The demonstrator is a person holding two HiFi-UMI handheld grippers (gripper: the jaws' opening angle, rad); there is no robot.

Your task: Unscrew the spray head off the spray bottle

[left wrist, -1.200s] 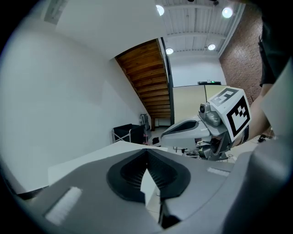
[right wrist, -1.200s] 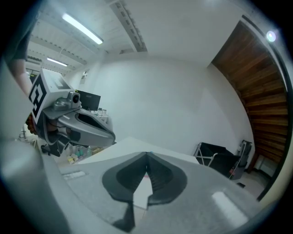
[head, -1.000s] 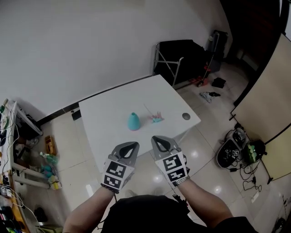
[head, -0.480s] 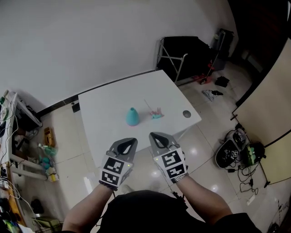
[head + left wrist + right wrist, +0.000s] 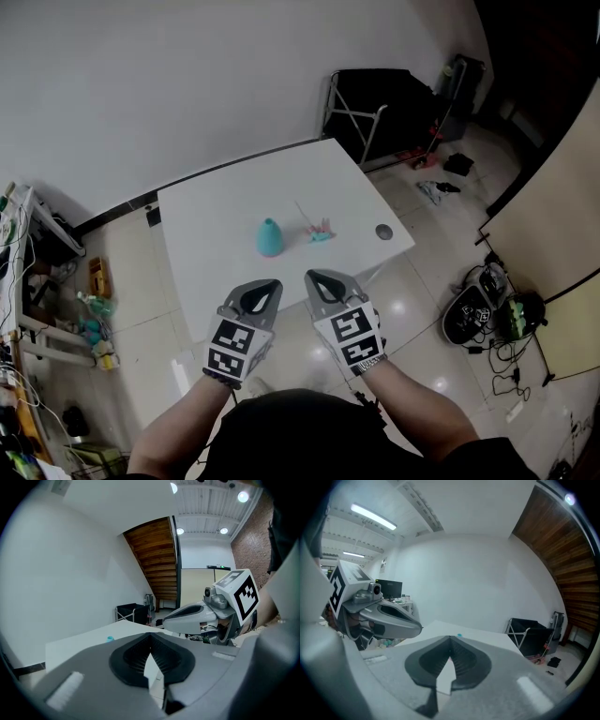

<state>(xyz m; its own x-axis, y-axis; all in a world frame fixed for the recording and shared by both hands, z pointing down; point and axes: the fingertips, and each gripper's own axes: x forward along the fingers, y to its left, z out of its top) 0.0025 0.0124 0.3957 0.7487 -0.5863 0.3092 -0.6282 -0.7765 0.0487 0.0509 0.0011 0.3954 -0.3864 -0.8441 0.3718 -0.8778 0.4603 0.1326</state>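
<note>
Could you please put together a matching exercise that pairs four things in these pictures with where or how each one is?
Things:
1. bottle
2. spray head
3. left gripper
4. black bin

Places or states:
A. shut, with nothing between its jaws
B. standing beyond the far side of the table
C. upright on the table
D. lying on the table, apart from the bottle

Pairs: 1-C, 2-D, 3-A, 4-B

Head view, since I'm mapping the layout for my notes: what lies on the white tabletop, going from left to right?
teal spray bottle → spray head → round grey disc
</note>
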